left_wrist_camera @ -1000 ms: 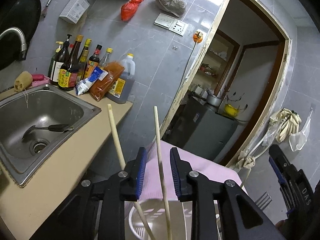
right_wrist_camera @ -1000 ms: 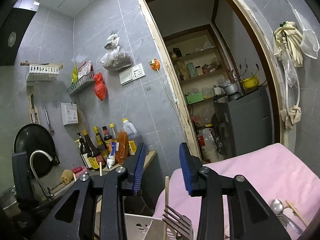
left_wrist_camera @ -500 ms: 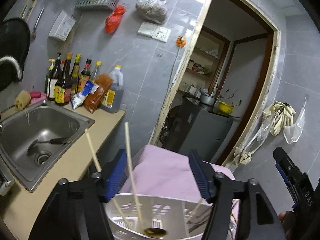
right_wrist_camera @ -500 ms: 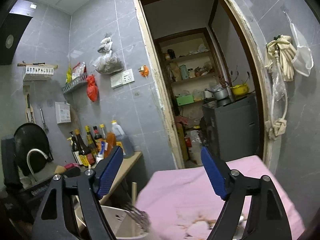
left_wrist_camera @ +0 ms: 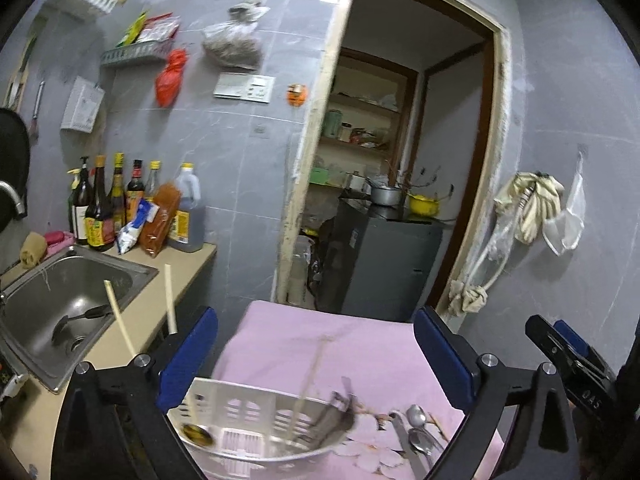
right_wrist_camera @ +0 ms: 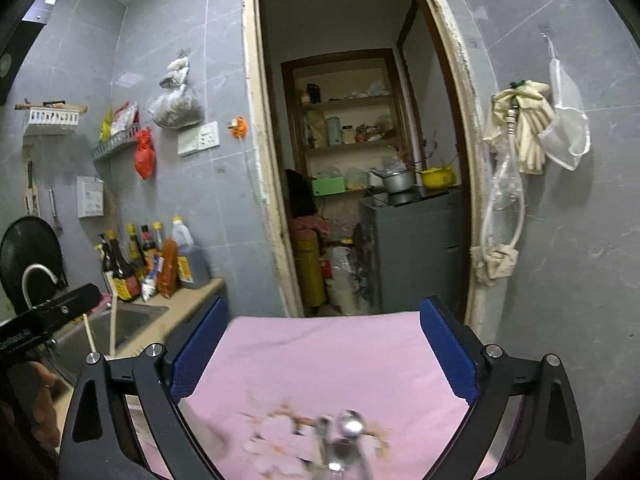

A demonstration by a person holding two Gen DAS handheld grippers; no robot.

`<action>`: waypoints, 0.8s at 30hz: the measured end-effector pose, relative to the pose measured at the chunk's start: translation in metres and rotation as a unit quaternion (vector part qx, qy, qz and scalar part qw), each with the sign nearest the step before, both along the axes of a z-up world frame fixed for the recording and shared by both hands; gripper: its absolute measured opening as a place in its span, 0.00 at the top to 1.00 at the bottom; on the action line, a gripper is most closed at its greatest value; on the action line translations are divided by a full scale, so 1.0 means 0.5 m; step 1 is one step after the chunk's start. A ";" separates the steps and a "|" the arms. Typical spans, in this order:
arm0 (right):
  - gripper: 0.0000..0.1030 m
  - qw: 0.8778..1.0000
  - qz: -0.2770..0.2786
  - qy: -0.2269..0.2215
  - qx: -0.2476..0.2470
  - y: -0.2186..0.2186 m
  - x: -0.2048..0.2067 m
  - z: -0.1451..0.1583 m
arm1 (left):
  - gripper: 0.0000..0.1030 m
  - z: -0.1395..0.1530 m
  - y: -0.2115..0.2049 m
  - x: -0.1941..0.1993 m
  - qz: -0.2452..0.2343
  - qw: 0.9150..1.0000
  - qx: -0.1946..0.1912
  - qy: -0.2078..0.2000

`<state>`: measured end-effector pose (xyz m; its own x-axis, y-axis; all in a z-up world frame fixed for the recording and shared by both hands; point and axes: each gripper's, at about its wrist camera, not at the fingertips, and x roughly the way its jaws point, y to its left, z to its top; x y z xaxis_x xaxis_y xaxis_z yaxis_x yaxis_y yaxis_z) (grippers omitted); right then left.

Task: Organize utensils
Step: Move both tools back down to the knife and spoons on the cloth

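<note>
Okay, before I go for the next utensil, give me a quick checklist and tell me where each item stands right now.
1. Left gripper empty: ok, its jaws have just been opening and nothing is between them.
2. Right gripper empty: ok, jaws also just opened wide, nothing between them.
3. Chopsticks inside the white basket: ok, they stand leaning in it.
4. Fork in the basket: ok, though blurred.
5. Utensils left to sort: not ok, spoons lie on the pink cloth beside the basket.
6. Basket steady on the cloth: cannot tell, its base is out of view.
</note>
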<state>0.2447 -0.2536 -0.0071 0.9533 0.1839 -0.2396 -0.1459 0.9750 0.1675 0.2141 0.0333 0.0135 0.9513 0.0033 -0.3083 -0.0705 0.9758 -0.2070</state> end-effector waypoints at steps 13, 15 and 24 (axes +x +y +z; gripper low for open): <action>0.08 0.996 -0.061 0.056 -0.026 -0.176 0.020 -0.089 | 0.03 -0.099 -0.186 0.022 -0.074 0.996 0.000 0.046; 0.08 0.995 -0.062 0.078 -0.024 -0.192 0.032 -0.128 | 0.03 -0.124 -0.201 0.034 -0.078 0.995 -0.001 0.058; 0.08 0.987 -0.029 0.154 -0.019 -0.196 0.081 -0.253 | 0.04 -0.265 -0.227 0.102 -0.095 0.982 -0.021 0.164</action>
